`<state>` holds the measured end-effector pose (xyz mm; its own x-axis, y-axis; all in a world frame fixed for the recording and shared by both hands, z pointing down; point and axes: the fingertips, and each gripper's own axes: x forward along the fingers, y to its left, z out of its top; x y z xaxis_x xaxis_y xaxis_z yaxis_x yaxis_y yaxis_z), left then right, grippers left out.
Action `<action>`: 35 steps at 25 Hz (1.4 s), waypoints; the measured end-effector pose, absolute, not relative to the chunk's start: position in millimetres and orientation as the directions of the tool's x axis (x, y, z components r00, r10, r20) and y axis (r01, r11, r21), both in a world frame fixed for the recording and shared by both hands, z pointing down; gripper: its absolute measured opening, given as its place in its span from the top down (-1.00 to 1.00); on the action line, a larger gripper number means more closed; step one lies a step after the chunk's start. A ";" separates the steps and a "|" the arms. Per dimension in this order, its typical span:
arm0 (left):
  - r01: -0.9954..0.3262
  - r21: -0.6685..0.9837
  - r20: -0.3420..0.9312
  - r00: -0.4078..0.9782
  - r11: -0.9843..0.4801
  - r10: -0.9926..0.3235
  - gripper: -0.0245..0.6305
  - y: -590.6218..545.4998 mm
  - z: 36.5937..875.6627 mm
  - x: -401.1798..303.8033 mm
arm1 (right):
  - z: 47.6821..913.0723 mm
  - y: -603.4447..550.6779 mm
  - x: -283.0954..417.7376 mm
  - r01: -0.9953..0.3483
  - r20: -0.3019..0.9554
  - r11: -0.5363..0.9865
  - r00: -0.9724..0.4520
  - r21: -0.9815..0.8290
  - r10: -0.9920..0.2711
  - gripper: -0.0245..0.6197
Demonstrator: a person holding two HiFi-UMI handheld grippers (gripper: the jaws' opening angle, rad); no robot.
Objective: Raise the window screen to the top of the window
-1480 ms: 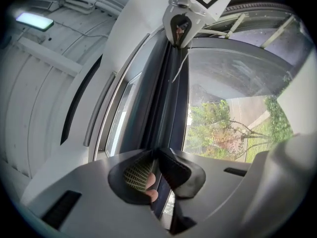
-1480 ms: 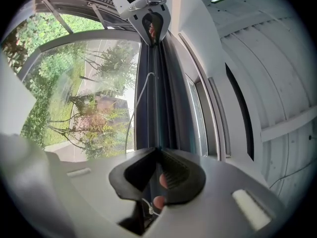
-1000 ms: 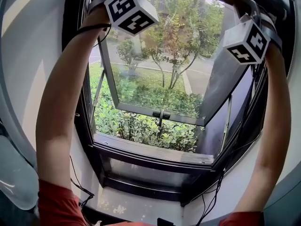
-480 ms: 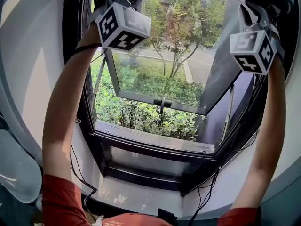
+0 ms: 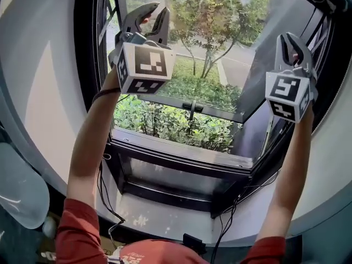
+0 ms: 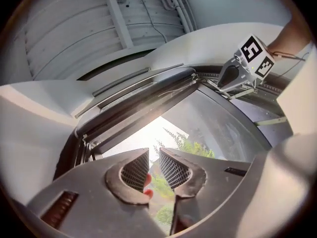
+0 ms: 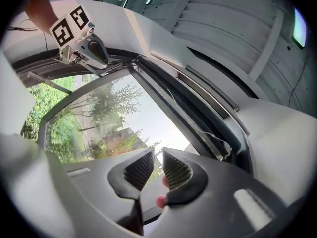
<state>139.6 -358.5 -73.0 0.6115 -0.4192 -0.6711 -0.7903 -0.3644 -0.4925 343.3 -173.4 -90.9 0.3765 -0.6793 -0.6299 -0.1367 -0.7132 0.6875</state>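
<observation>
No words, numbers or brand names are showing legibly anywhere in these views. The only printed marks are appearing on the white cube with black square markers [image 5: 144,66] riding on the left gripper [image 5: 149,12] and on the matching white cube [image 5: 287,95] riding on the right gripper [image 5: 290,42]. They are showing blocky black-and-white code patterns, not letters or digits, and are spelling nothing readable.

From our head we look steeply down on the window [image 5: 181,154], with the left tongs [image 5: 147,12] at 11 o'clock and the right tongs [image 5: 290,40] at 2. Each tongs camera tilts up toward the window's top, seemingly near, and catches the other's marker cube [image 6: 255,58].
</observation>
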 end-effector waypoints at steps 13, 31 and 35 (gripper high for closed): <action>-0.724 -0.435 -0.552 0.684 -0.536 -0.476 0.77 -358.6 85.2 135.9 | 70.0 -158.2 353.7 -0.421 -0.534 -0.682 0.425 0.598 -0.731 0.73; -0.674 -0.225 -0.341 0.731 -0.703 -0.591 0.77 -336.4 273.9 108.3 | 261.0 -140.0 313.8 -0.696 -0.369 -0.562 0.429 0.447 -0.825 0.73; -0.669 -0.171 -0.327 0.731 -0.723 -0.599 0.77 -327.9 302.3 100.2 | 296.1 -144.7 301.1 -0.739 -0.314 -0.530 0.430 0.415 -0.846 0.73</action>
